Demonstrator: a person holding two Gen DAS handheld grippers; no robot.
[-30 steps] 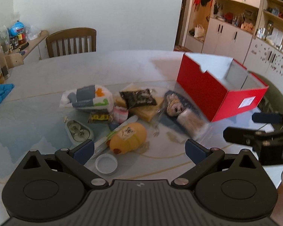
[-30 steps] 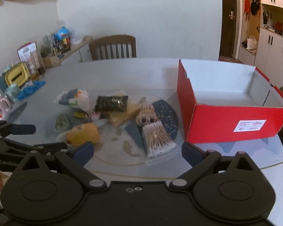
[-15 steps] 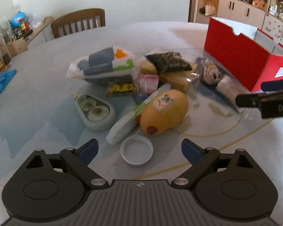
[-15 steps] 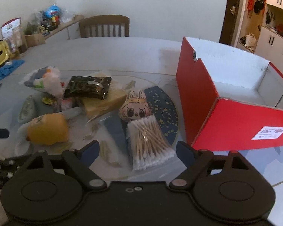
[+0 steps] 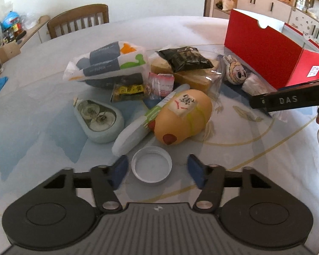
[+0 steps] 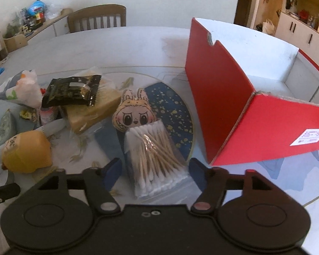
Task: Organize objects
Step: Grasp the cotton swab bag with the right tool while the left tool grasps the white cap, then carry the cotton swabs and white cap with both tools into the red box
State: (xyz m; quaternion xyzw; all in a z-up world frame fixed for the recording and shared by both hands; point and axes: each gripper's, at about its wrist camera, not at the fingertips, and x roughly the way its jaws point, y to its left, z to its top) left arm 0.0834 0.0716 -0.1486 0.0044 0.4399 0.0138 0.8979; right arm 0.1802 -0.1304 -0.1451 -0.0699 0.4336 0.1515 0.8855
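The left claw [image 5: 157, 171] sits low over the table [image 5: 42, 140] with its blue pads apart, one on each side of a white cap [image 5: 151, 164] that lies open side up; neither pad touches it. Just beyond the cap lie a white tube [image 5: 136, 130] and a yellow plush [image 5: 184, 116] with a patch on top, the tube tucked against the plush's left side. Left of them rests a pale green case [image 5: 98, 120]. Farther back the pile holds a tissue pack [image 5: 108, 62], a yellow sachet [image 5: 129, 90], a pink packet [image 5: 161, 82], a black pouch [image 5: 185, 58] lying on a wrapped tan block [image 5: 193, 78], and a doll face [image 5: 236, 72].

The right claw [image 6: 155, 171] is also spread, its pads flanking the near end of a bag of swabs [image 6: 154, 150] without gripping it. The bag overlaps the chin of the doll face [image 6: 135, 114], and both lie on a dark blue speckled mat [image 6: 174, 114]. To the right, close beside the mat, stands an open red box [image 6: 221, 106] with a white inside and a label on its near wall. To the left are the black pouch [image 6: 72, 92] on the tan block [image 6: 91, 112] and the yellow plush [image 6: 26, 150]. In the left view the right claw's black arm [image 5: 291, 99] reaches in from the right edge. A wooden chair [image 6: 97, 17] stands at the table's far side.
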